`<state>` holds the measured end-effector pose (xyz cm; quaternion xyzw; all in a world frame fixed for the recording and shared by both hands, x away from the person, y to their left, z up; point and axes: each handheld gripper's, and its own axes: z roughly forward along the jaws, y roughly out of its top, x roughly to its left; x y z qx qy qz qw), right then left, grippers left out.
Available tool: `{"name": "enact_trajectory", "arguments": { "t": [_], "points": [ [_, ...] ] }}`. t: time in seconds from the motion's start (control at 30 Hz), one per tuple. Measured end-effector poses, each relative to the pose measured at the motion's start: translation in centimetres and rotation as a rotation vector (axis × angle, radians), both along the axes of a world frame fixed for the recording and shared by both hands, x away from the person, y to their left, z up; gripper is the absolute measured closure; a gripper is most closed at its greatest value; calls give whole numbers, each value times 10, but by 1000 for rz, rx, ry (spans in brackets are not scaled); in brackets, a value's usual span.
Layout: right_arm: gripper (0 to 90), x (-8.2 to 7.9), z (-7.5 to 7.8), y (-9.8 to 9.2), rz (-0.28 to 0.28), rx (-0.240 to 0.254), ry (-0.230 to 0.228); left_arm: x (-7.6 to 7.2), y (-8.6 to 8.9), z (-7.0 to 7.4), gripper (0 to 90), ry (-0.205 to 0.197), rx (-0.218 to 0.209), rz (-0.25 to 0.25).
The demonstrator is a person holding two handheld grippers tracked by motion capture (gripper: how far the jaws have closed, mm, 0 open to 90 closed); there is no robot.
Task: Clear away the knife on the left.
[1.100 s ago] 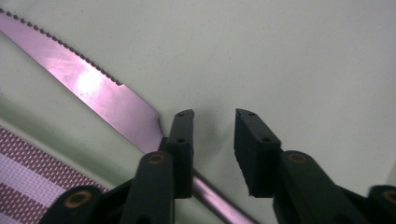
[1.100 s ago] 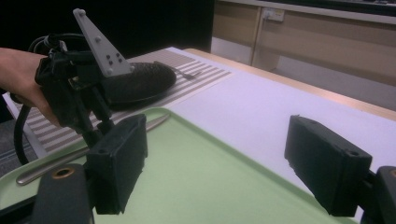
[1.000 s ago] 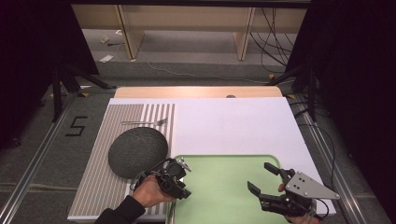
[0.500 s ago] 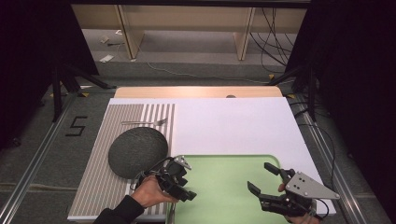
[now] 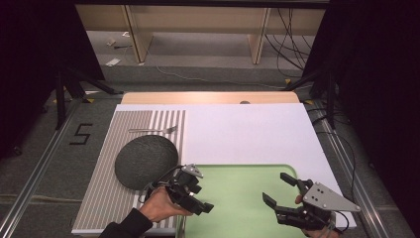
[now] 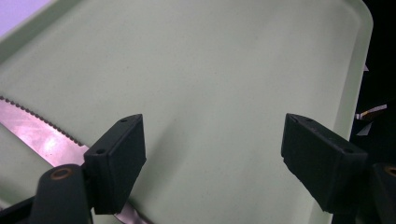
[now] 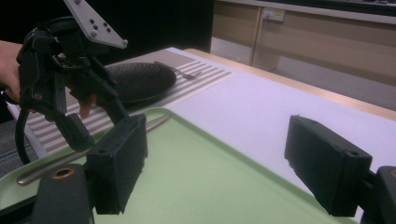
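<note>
Left gripper (image 5: pixel 195 201) has shifted slightly toward the near left corner of the tray (image 5: pixel 237 171) since a second ago, and its jaws have just been opening; nothing is between them now. Knife (image 7: pixel 88 151) lies on the tray's left side, handle toward the near edge and tip at the far left rim. Left gripper view shows its serrated blade (image 6: pixel 42 137) flat on the green surface, passing under the left jaw, not pinched. Left gripper sits right over the knife, with the person's hand (image 5: pixel 158 206) behind it.

Left of the tray: striped mat (image 5: pixel 106 198) with a dark round plate (image 5: pixel 143 161) on it and a fork (image 5: pixel 153 130) beyond the plate, near the mat's far edge. Plate is just beside the tray's far left corner. Mat and tray sit on a white board (image 5: pixel 247 129).

Right gripper (image 5: pixel 277 196) is unchanged, hovering over the tray's right side, jaws wide apart and empty, grey plate on top. It is well apart from the knife. Right gripper view looks across the tray at the left gripper (image 7: pixel 86 123), plate (image 7: pixel 140 81) behind it.
</note>
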<state>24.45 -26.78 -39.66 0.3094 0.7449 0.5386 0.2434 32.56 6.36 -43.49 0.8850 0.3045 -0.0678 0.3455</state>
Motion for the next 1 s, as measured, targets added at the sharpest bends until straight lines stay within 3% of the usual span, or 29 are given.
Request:
{"name": "enact_trajectory", "arguments": {
  "t": [0.17, 0.37, 0.6, 1.0],
  "points": [
    [220, 0, 0, 0, 0, 0, -2, -2, 2, 5, 192, -39, -33, 4],
    [220, 0, 0, 0, -1, -1, -2, -5, 6, 11, 183, -106, -112, 8],
    [220, 0, 0, 0, -1, -2, -2, -8, 12, 16, 183, -157, -182, 29],
    [220, 0, 0, 0, -1, -2, -2, -13, 30, 20, 184, -244, -252, 57]
  ]
}}
